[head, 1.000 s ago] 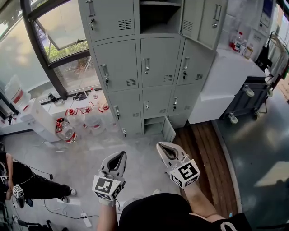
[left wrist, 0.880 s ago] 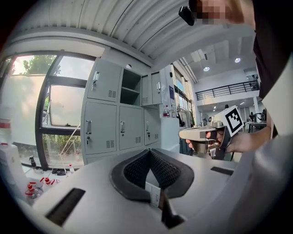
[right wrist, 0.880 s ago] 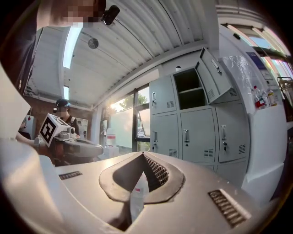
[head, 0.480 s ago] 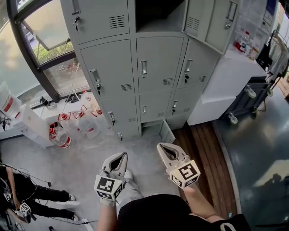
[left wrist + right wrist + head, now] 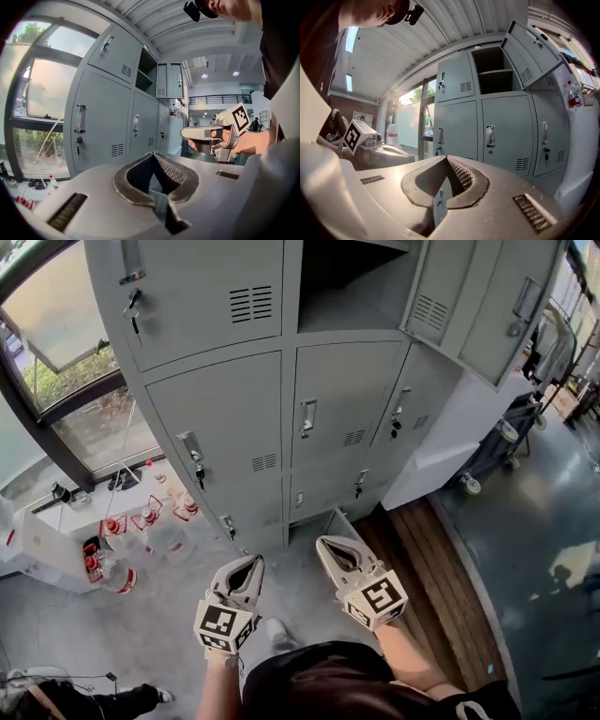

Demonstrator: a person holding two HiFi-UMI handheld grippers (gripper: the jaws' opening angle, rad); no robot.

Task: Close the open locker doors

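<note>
**Two locker doors open, both my claws shut and empty**

The grey locker bank [image 5: 225,409] fills the upper half of the head view, from the top left corner across to the right of centre. In its top row the middle compartment [image 5: 347,287] is dark and open, and its door [image 5: 487,306] stands swung out towards the upper right of the frame; in my right gripper view that same door [image 5: 532,49] tilts out at the top right. The other doors I can see in the middle rows are flush with the front.

Right of the bank a white cabinet [image 5: 441,442] stands against it, and a strip of wooden floor [image 5: 422,559] runs down from the lockers' foot. At the left edge, clear water bottles [image 5: 141,531] with red caps sit on the grey floor.

At the very bottom row, just above my claws, a small low door [image 5: 339,520] hangs ajar.

My left claw [image 5: 251,563] and right claw [image 5: 326,545] sit side by side in the lower centre, well short of the lockers. Each has its tips pressed together with nothing between them.
</note>
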